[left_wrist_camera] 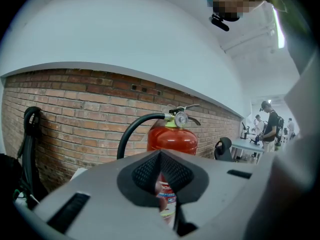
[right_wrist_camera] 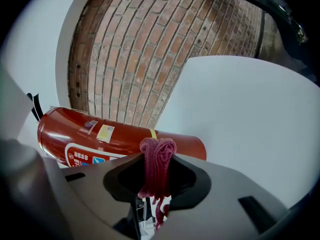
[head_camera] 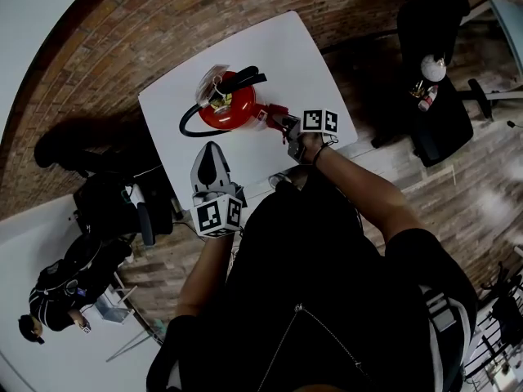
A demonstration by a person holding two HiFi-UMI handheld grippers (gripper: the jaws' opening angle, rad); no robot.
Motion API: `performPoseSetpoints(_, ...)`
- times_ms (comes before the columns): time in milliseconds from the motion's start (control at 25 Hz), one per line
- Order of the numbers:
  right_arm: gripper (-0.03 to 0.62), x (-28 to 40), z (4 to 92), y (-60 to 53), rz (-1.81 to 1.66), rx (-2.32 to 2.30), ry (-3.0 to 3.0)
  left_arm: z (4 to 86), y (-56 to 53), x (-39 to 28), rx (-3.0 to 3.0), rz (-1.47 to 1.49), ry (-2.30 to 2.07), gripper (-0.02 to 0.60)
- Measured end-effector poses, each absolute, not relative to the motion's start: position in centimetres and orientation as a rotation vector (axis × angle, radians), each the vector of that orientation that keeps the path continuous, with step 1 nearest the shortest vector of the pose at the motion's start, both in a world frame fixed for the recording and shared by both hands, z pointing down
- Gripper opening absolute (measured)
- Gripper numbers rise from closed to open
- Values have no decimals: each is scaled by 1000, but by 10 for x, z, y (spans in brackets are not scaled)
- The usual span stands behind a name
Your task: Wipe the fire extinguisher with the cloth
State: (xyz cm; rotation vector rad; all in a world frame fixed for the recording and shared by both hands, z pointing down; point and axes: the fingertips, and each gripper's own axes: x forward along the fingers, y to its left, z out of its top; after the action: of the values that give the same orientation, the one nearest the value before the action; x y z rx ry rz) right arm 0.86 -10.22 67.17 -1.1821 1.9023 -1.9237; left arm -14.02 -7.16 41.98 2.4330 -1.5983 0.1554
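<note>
On the white table (head_camera: pixel 278 55), the left gripper (head_camera: pixel 214 149) sits at the fire extinguisher's (head_camera: pixel 229 109) six o'clock, its jaws all but together on nothing (only a slit shows). The red extinguisher stands upright. At its three o'clock the right gripper (head_camera: pixel 282 123) pinches a maroon cloth (right_wrist_camera: pixel 156 159), apparently touching the cylinder.

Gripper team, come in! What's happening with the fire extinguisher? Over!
Right gripper shut on maroon cloth, at the fire extinguisher side. Left gripper shut, empty, short of it. Standing upright on white table. Nothing in the way.
</note>
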Motion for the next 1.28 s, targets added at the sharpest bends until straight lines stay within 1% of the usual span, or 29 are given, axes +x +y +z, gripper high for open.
performPoseSetpoints(1280,120,10,545,-101,-1873,-1078,1950,403,-67,-151,2385,52,-1697,8)
